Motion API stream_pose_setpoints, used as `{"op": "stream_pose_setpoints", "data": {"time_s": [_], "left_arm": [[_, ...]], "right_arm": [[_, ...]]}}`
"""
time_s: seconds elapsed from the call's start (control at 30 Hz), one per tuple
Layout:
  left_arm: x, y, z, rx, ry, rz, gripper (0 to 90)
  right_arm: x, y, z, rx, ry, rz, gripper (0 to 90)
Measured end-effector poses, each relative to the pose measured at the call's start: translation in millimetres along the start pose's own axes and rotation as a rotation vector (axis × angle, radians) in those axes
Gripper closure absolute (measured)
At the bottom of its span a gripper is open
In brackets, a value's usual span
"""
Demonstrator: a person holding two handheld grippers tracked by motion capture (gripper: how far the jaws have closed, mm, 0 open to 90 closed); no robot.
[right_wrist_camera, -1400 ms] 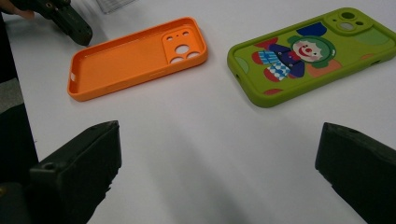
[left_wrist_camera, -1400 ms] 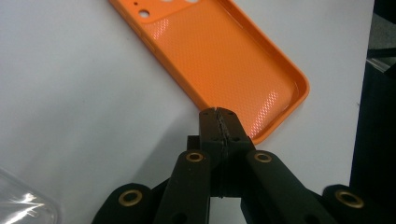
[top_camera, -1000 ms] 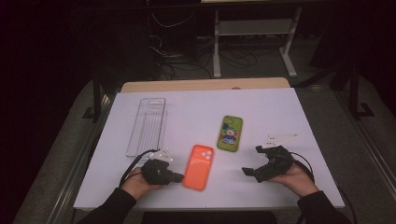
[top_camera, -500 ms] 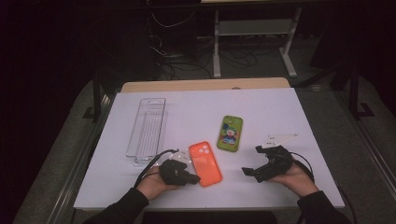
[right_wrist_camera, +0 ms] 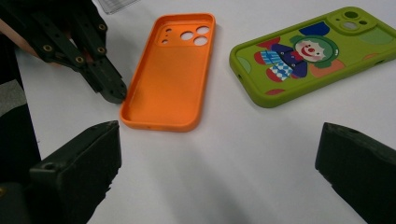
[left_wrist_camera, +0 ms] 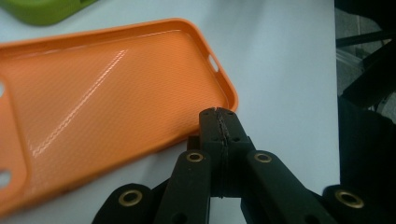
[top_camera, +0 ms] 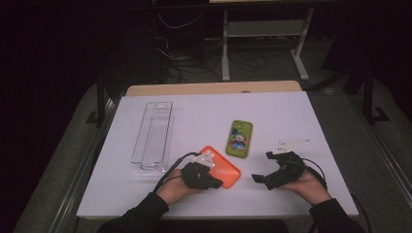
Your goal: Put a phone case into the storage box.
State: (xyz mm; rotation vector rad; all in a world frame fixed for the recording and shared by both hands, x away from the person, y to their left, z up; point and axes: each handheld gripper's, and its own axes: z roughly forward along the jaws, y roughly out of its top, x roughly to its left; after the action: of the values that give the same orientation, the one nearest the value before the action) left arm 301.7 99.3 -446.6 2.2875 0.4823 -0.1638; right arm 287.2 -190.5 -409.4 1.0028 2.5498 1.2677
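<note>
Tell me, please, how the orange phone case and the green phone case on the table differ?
The orange phone case lies hollow side up, plain inside; the green phone case lies back up, showing a clown picture. The orange one sits at the shut jaws of the left gripper, touching its corner; the green one lies apart, farther up the table, with no gripper at it. The orange one is skewed in the high view; the green one lies nearly straight. Both lie flat.

Two phone cases (top_camera: pixel 221 167), one clear tray (top_camera: pixel 152 136)
</note>
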Motion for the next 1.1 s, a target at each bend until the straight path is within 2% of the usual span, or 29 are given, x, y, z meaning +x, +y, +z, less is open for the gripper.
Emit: {"op": "stream_pose_setpoints", "data": {"time_s": [0.13, 0.2, 0.3, 0.33, 0.37, 0.4, 0.43, 0.5, 0.57, 0.6, 0.67, 0.77, 0.8, 0.97, 1.0, 1.1], "left_arm": [[-1.5, 3.9, 2.6, 0.007, 0.009, 0.020, 89.7], [-2.7, 4.9, -1.3, -0.015, 0.011, 0.020, 89.6], [-0.2, 6.9, -14.8, -0.067, 0.013, 0.017, 84.0], [2.4, 7.3, -21.6, -0.066, 0.019, 0.039, 81.9], [2.8, 7.4, -27.4, -0.086, 0.025, 0.029, 79.5], [2.8, 7.4, -27.4, -0.086, 0.025, 0.029, 77.1], [6.4, 6.1, -40.3, -0.110, 0.031, 0.027, 74.4], [7.6, 3.5, -51.3, -0.139, 0.034, -0.009, 67.6], [8.5, 1.9, -56.1, -0.145, 0.043, -0.004, 64.3], [9.5, 0.3, -60.7, -0.150, 0.059, 0.005, 59.9], [11.9, -5.1, -73.0, -0.175, 0.086, -0.003, 49.9], [12.3, -10.2, -83.0, -0.186, 0.113, -0.016, 39.0], [11.3, -11.9, -84.9, -0.201, 0.116, -0.033, 34.9], [10.8, -20.3, -95.9, -0.218, 0.134, -0.042, 16.7], [10.5, -21.9, -96.7, -0.225, 0.126, -0.048, 13.3], [10.6, -24.9, -97.3, -0.209, 0.126, -0.024, 4.7]], "right_arm": [[-0.1, 0.0, -0.3, 0.003, 0.000, 0.006, 0.0], [-0.7, -0.3, -0.2, -0.001, 0.001, 0.000, 0.0], [-1.0, -0.3, -0.4, 0.002, 0.004, -0.001, 0.0], [-0.8, -0.4, -0.3, 0.000, 0.001, 0.000, 0.0], [-0.8, -0.5, -0.3, -0.002, 0.000, -0.002, 0.0], [-0.8, -0.5, -0.3, -0.002, 0.000, -0.002, 0.0], [-0.6, -0.4, -0.3, -0.002, -0.001, 0.001, 0.0], [-0.6, -0.3, -0.2, 0.000, -0.001, 0.001, 0.0], [-0.1, -0.1, -0.3, 0.003, 0.000, 0.007, 0.0], [0.0, -0.1, -0.2, 0.005, 0.000, 0.008, 0.0], [-0.2, -0.2, -0.1, 0.007, -0.001, 0.007, 0.0], [-0.6, -0.2, 0.1, 0.006, -0.002, 0.002, 0.0], [-0.6, -0.2, 0.2, 0.006, -0.002, 0.003, 0.0], [-1.0, -0.3, 1.3, 0.004, -0.005, 0.000, 0.0], [-1.2, -0.4, 1.5, 0.005, -0.006, -0.002, 0.0], [-1.5, -0.3, 1.8, 0.012, -0.006, -0.001, 0.2]]}}
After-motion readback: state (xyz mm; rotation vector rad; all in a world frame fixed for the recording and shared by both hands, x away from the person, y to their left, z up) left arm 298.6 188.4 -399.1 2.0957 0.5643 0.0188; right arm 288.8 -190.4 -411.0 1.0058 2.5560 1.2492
